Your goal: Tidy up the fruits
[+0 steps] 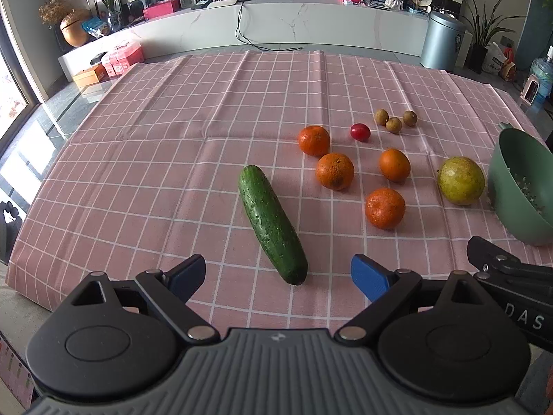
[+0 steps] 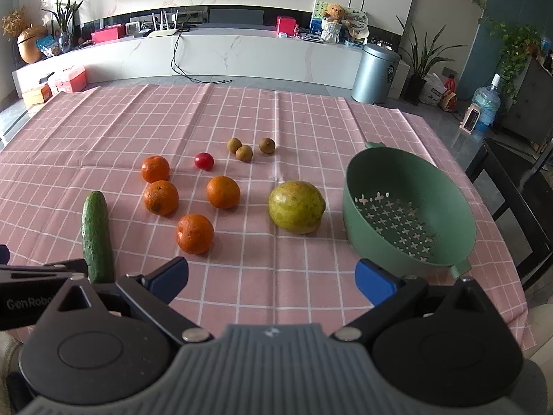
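Several oranges (image 1: 334,171) (image 2: 195,233) lie on the pink checked tablecloth (image 1: 155,145) (image 2: 103,131). Beside them lie a cucumber (image 1: 272,223) (image 2: 97,235), a yellow-green citrus fruit (image 1: 460,180) (image 2: 296,206), a red cherry tomato (image 1: 360,132) (image 2: 203,160) and three small brown longans (image 1: 393,125) (image 2: 244,153). A green colander bowl (image 1: 511,173) (image 2: 380,173) stands empty at the right. My left gripper (image 1: 278,276) is open and empty, just short of the cucumber's near end. My right gripper (image 2: 271,276) is open and empty, in front of the oranges and the colander.
Beyond the table's far edge stand a white TV cabinet (image 2: 242,48) with boxes, a metal bin (image 2: 375,72), potted plants and a water bottle. A dark chair (image 2: 518,186) stands at the table's right side.
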`<action>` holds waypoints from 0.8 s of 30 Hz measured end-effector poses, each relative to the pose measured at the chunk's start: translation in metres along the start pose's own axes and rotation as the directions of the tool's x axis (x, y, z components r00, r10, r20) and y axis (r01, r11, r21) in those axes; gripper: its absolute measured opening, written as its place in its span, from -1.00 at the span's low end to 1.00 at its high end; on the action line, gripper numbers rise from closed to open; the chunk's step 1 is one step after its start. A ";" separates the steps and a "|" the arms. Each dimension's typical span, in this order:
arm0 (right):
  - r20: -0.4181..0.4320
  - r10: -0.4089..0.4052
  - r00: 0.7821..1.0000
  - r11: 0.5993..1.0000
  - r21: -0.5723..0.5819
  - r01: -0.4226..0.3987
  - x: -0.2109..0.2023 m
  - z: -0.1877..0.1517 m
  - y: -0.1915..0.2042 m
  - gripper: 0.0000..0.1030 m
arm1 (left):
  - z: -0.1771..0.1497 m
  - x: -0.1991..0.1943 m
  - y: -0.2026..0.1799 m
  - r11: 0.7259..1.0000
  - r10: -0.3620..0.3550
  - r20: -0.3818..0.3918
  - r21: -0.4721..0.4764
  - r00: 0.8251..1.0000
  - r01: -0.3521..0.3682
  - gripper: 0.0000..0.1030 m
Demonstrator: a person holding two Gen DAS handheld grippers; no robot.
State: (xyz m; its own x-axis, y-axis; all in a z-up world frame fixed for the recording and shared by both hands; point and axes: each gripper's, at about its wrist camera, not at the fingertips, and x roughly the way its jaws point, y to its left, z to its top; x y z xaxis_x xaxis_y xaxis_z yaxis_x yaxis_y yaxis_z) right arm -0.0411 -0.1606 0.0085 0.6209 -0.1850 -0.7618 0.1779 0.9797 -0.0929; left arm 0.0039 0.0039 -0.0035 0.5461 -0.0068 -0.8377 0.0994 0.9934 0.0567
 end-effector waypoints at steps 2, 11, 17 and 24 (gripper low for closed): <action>-0.010 0.004 1.000 1.000 -0.008 -0.004 0.006 0.000 0.002 0.92 | 0.000 0.005 0.003 1.000 -0.007 -0.008 -0.015 1.000 0.007 1.00; -0.041 0.116 0.992 0.993 -0.007 -0.117 0.046 -0.006 0.013 0.80 | -0.002 0.052 0.035 0.990 -0.023 -0.130 -0.139 0.991 0.005 0.62; -0.072 0.207 0.976 0.978 -0.026 -0.209 0.068 -0.007 0.024 0.64 | -0.003 0.058 0.045 0.991 -0.033 -0.118 -0.131 0.993 0.017 0.60; -0.074 0.285 0.956 0.956 -0.048 -0.289 0.076 0.001 0.058 0.62 | 0.004 0.059 0.077 0.982 0.013 -0.101 -0.187 0.995 -0.032 0.66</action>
State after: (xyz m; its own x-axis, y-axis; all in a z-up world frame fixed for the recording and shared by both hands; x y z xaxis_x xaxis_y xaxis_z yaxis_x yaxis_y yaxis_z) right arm 0.0176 -0.1177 -0.0539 0.5874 0.1085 -0.8020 -0.0460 0.9939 0.1007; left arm 0.0474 0.0790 -0.0468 0.4604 0.0173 -0.8875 -0.0754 0.9970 -0.0197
